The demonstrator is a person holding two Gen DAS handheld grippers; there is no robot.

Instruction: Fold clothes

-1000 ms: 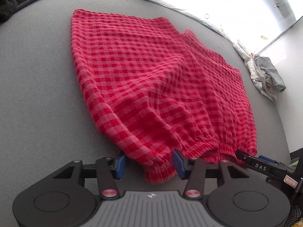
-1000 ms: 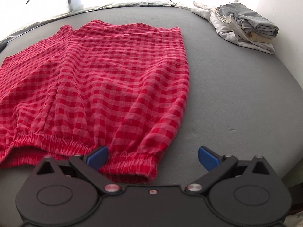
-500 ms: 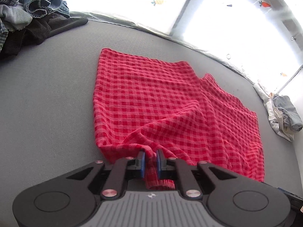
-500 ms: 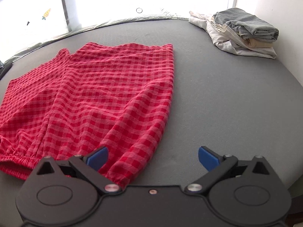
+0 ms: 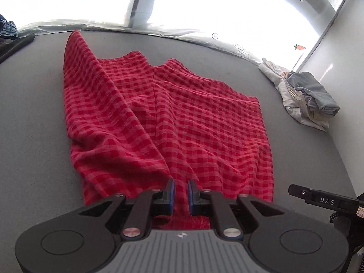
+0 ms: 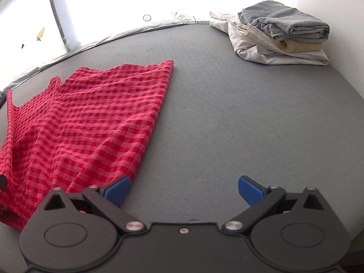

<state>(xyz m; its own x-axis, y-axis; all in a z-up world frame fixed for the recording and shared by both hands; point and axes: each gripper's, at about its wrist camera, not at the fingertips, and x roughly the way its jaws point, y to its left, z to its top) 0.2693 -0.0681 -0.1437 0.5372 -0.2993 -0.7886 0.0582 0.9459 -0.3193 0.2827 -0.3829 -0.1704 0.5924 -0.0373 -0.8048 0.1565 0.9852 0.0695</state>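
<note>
A red checked garment [image 5: 163, 122] with an elastic hem lies spread on the grey surface [image 5: 31, 118]. My left gripper [image 5: 180, 192] is shut on its near left hem corner, and that side is lifted into a ridge running toward the far left. In the right wrist view the same red checked garment [image 6: 86, 122] lies to the left. My right gripper [image 6: 184, 190] stands open over bare grey surface just right of the garment's near edge, with nothing between its blue pads [image 6: 118, 190].
A folded stack of grey, beige and white clothes [image 6: 279, 36] sits at the far right by the wall. Dark clothes [image 5: 9, 36] lie at the far left. A bright window wall runs along the far edge. The other gripper's tip [image 5: 318, 199] shows at the right.
My left gripper closed on the hem corner and carried it right and slightly up, lifting that side. My right gripper slid right off the garment, staying open.
</note>
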